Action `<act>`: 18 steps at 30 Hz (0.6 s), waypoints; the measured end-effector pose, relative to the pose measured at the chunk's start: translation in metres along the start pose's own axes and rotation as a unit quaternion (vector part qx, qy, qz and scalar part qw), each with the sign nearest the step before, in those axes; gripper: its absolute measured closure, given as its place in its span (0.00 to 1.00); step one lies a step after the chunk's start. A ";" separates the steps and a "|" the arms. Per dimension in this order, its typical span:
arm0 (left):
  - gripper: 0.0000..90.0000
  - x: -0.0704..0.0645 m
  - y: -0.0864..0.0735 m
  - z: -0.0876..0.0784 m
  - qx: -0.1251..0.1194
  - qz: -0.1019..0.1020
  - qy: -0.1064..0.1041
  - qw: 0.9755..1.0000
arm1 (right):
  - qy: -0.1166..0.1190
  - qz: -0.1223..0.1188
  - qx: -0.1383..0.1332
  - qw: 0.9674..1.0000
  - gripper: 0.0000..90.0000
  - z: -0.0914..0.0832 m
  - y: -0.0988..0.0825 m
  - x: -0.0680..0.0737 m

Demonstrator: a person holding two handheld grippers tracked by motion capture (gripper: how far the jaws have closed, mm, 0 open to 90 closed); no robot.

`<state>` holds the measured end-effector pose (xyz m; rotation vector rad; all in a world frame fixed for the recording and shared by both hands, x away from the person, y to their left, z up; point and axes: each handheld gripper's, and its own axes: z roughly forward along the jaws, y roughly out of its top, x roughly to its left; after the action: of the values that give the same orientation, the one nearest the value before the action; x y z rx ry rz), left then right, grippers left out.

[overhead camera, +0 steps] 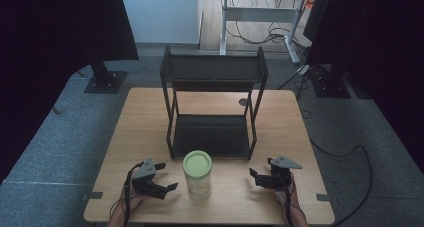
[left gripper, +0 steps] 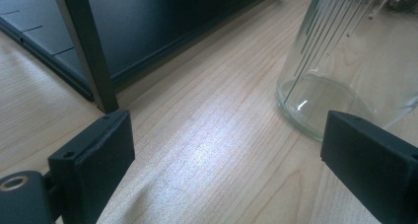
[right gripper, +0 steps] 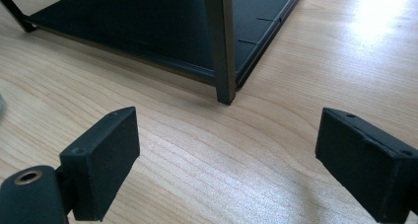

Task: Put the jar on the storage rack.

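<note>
Table [overhead camera: 125, 152] in middle of room. Two-tier rack [overhead camera: 212, 104] stands on table, toward far side. Lidded jar [overhead camera: 197, 175] upright on table just before rack, near front edge. Left gripper [overhead camera: 162, 179] left of jar, right gripper [overhead camera: 256, 176] right of it, both apart from jar. Desk [overhead camera: 260, 7] behind table.

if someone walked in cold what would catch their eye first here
Probably the glass jar with its pale green lid, standing alone near the front edge of the wooden table, midway between the two open grippers, left gripper and right gripper. Behind it the black two-tier shelf rack rises at the table's middle, both tiers bare.
</note>
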<state>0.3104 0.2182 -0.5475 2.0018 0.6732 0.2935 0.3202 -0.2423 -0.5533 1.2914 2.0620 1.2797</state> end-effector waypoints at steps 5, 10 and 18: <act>0.06 0.001 0.000 0.000 -0.004 -0.003 -0.001 1.000 | 0.003 -0.006 0.009 1.000 0.10 0.002 0.001 0.001; 0.06 0.001 0.000 0.000 -0.010 -0.004 0.000 1.000 | 0.001 -0.001 0.011 1.000 0.10 0.002 0.001 0.000; 0.06 -0.003 0.004 0.005 -0.014 0.006 -0.014 1.000 | 0.000 0.005 0.013 1.000 0.10 0.003 0.001 -0.001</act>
<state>0.3114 0.2119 -0.5465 1.9802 0.6372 0.2803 0.3231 -0.2418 -0.5539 1.3136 2.0819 1.2622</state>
